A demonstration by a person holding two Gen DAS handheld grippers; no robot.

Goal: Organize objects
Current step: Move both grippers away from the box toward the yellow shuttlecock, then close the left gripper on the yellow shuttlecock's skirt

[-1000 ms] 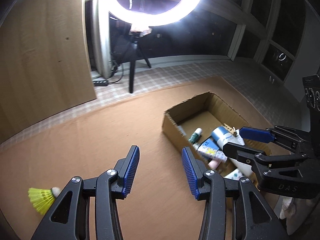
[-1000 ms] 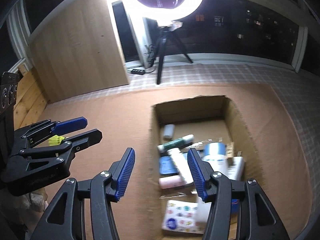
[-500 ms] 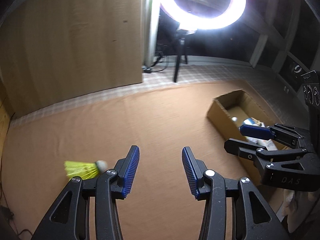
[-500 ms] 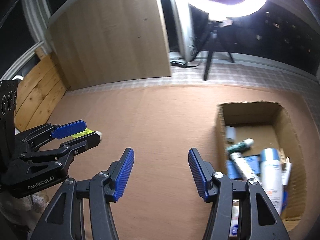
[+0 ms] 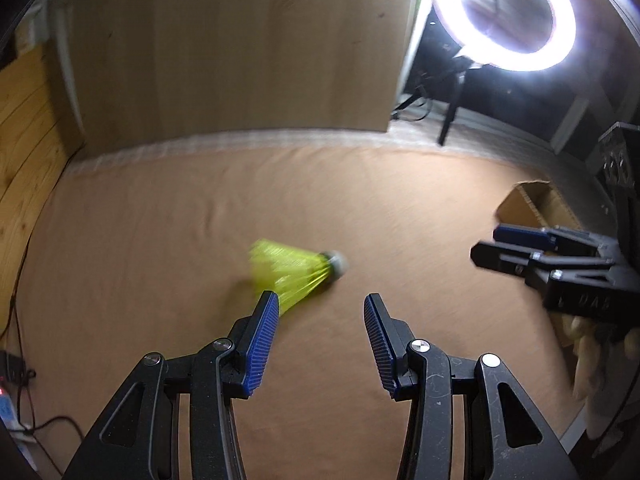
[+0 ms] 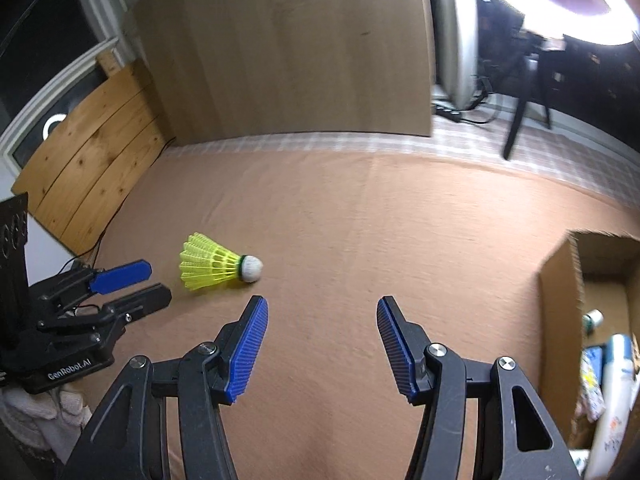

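A yellow shuttlecock (image 5: pixel 294 270) (image 6: pixel 216 266) with a white cork lies on its side on the brown mat, cork pointing right. My left gripper (image 5: pixel 320 308) hovers just short of it, open, its left fingertip overlapping the yellow skirt in the left wrist view. In the right wrist view the left gripper (image 6: pixel 138 284) shows from the side, just left of the shuttlecock. My right gripper (image 6: pixel 320 310) stands open and empty to the shuttlecock's right; the left wrist view shows the right gripper (image 5: pixel 490 246) at the right edge. A cardboard box (image 6: pixel 560 280) (image 5: pixel 520 204) holding bottles and packets sits far right.
A large wooden board (image 5: pixel 240 48) leans at the back of the mat. A ring light on a tripod (image 5: pixel 504 16) glares at the back right. Wooden planks (image 6: pixel 92 160) and cables (image 5: pixel 16 360) lie along the left edge. A checked floor strip borders the mat.
Both grippers have swept left, away from the box and over to the shuttlecock. The shuttlecock has shifted from the far left of the left wrist view to just ahead of the left fingers.
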